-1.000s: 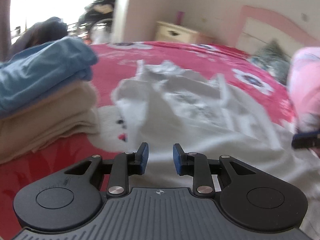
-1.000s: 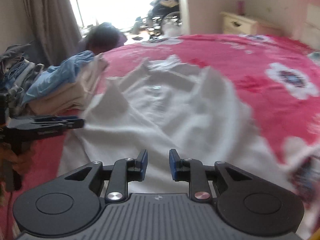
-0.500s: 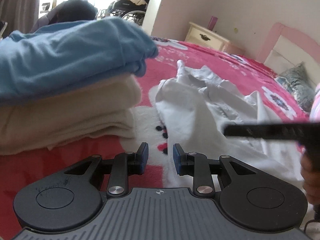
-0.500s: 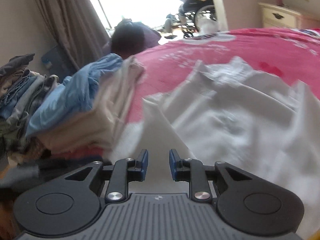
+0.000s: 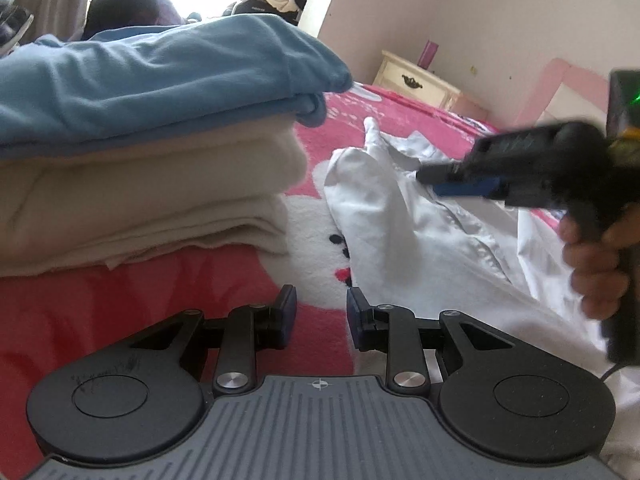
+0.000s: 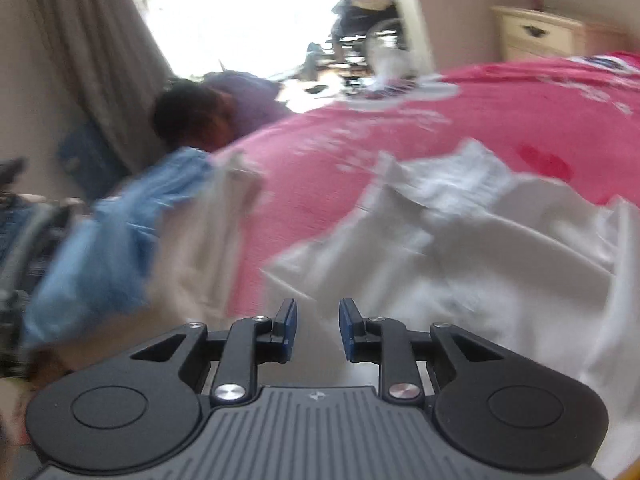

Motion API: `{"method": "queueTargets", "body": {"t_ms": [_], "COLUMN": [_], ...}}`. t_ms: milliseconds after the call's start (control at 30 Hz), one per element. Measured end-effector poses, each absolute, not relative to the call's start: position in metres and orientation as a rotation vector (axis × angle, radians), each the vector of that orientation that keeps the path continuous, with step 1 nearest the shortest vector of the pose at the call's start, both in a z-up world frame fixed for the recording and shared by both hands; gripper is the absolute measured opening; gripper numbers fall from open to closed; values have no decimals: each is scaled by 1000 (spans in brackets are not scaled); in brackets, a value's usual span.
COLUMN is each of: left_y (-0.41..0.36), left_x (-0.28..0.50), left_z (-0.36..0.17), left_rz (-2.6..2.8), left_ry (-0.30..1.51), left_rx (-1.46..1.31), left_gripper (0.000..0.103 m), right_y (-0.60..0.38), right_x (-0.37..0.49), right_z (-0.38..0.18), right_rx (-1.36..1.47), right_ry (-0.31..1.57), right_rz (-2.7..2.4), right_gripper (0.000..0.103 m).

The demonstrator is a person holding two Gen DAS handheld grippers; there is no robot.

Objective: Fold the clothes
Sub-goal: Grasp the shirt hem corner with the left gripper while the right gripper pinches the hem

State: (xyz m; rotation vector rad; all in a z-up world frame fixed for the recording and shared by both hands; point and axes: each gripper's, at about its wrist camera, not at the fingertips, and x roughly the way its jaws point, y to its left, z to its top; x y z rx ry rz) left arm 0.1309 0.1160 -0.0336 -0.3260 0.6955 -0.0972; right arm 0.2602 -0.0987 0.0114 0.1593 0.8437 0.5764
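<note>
A crumpled white shirt (image 5: pixel 380 216) lies spread on the pink bedspread (image 5: pixel 120 300). My left gripper (image 5: pixel 320 312) is open just above the bedspread at the shirt's near left edge, with nothing between its blue pads. Left of it sits a folded stack, a blue garment (image 5: pixel 160 80) on top of cream ones (image 5: pixel 140 200). A hand (image 5: pixel 592 264) holds my right gripper (image 5: pixel 440 180) above the shirt, pointing left. In the blurred right wrist view, the right gripper (image 6: pixel 318 320) is open and empty over the white shirt (image 6: pixel 460 260), with the stack (image 6: pixel 100 248) to its left.
A cream nightstand (image 5: pixel 416 80) and a pink headboard (image 5: pixel 560 80) stand beyond the bed. A curtain (image 6: pixel 80 60) and a bright doorway lie past the bed's far left edge. More piled clothes (image 6: pixel 24 232) sit at the far left.
The left gripper has swung left and lower, so the folded stack now fills its left side. The right gripper has come in from the right over the shirt. Both keep the same gap.
</note>
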Motion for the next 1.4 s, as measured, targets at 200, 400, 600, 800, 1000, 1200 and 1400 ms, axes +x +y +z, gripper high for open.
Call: {"method": "queueTargets", "body": {"t_ms": [200,400,600,800,1000,1200,1400], "left_y": [121,106,61,40,58,58,51], "left_x": [132,142,202,308,354,376,384], "left_z": [-33,-18,-3,-12,-21,-31,-35], "left_rz": [-115,-219,-245,-113,-52,-67,-87], "left_ry": [679,600,556,670,686,723,743], "left_rx": [-342,-313,-213,-280,-390,-427,-387], "left_gripper": [27,32,35,37,37,35,24], "right_y": [-54,-101,-189,-228,-222,-198,-185], "right_x": [290,288,342,424,459,475,480], "right_z": [-43,-11,13,-12,-40,-48,-48], "right_rx": [86,189,274,410,527,534,437], "right_ry": [954,818,774,913,979,1001,1022], "right_rz": [586,624,453,348,335,340,305], "right_gripper": [25,33,42,52,56,55,37]}}
